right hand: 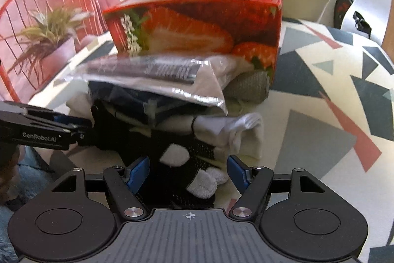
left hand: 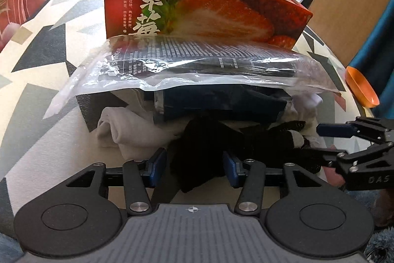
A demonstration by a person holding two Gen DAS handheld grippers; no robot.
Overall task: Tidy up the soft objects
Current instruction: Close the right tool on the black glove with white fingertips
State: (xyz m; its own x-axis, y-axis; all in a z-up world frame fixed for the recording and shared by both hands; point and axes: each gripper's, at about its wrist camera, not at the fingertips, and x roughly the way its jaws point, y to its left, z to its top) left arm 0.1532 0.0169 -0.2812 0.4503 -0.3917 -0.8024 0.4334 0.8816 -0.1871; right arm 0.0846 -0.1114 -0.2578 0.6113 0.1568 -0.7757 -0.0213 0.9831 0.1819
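A heap of soft things lies on a cushion (left hand: 37, 61) printed with grey, black and pink triangles, right in front of a red strawberry box (left hand: 197, 9) that stands open-topped toward the cushion's far edge. On top of the heap, leaning against the box's front wall, is a clear plastic packet (left hand: 197, 65) with dark contents and white print. Under it sit a dark blue folded item (left hand: 221, 102), a rolled white sock (left hand: 120, 130) on the left side, and a grey rolled sock (right hand: 248, 88) at the box's right corner.

The left gripper (left hand: 194, 169) points down at the near edge of the heap, its jaws about half apart with a black sock (left hand: 197, 147) lying between the blue pads (left hand: 156, 164); the pads sit beside the cloth, and I cannot tell whether they press on it.

The right gripper (right hand: 188, 171) stands a little wider, straddling a black sock with white patches (right hand: 187, 157) (grey-white toes poke out near the right pad); its pads are clear of the fabric. A bunched white sock (right hand: 243, 132) lies just beyond it. An orange scoop-like object (left hand: 360, 88) rests at the cushion's right edge.
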